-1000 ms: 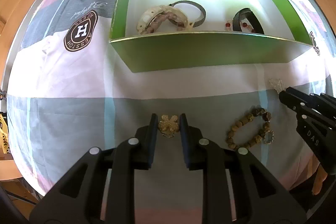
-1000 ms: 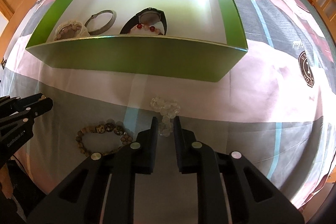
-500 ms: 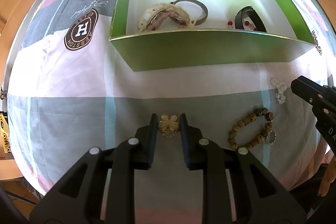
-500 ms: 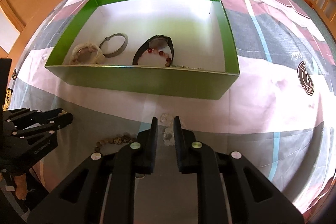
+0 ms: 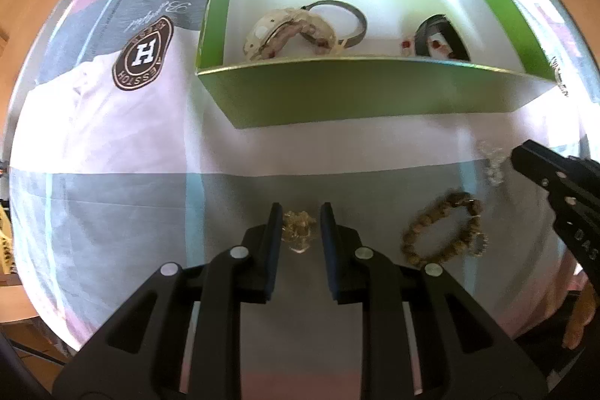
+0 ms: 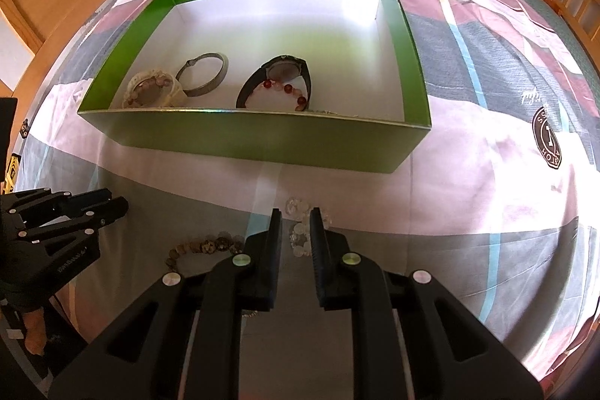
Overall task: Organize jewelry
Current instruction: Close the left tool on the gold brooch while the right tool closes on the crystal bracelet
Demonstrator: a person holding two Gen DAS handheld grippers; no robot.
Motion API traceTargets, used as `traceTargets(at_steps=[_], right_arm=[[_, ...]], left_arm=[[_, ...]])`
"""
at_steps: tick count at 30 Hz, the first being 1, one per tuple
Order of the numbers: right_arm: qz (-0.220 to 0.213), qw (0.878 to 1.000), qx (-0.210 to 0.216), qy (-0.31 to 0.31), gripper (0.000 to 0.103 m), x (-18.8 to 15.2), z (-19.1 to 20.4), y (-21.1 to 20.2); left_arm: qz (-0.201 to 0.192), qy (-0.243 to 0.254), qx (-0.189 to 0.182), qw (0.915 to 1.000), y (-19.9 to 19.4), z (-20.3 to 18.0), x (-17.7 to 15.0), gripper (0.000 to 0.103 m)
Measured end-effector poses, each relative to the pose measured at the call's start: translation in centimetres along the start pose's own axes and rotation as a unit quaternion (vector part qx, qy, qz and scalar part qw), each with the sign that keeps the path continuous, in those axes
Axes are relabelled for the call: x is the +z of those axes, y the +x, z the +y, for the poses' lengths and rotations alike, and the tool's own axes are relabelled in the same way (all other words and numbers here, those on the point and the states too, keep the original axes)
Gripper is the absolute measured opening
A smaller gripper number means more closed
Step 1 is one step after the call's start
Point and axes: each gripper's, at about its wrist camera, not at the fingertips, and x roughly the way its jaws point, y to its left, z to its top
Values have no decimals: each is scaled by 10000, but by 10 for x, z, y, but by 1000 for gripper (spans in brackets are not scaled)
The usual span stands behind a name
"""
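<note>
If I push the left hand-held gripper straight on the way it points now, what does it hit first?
The left hand-held gripper already has the small gold piece between its open fingers, so that comes first. Beyond it lies bare bedsheet, then the near wall of the green box. Depth is hard to judge through the fisheye.

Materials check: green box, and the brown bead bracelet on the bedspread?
Green box: looks like thin cardboard, glossy green outside, plain white inside, crisp folded corners. Brown bead bracelet: mottled matte round beads, likely wood or stone; too blurred to tell which.
</note>
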Motion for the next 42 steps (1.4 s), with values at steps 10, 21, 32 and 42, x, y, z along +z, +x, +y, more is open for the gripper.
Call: traceTargets(at_steps=[10, 21, 32, 42], right_arm=[[-163, 9997, 95, 154, 16, 2, -8, -12], [294, 9993, -8, 239, 36, -1, -11, 13], [463, 9983, -325, 167, 37, 0, -1, 43], [472, 9987, -155, 145, 15, -2, 3, 40]], left_arm=[[-130, -270, -547, 9981, -19, 27, 7, 18], [32, -598, -647, 9961, -17, 48, 11, 18], [350, -319, -492, 9977, 0, 40, 6, 41], [557, -139, -358, 9977, 15, 23, 1, 21]])
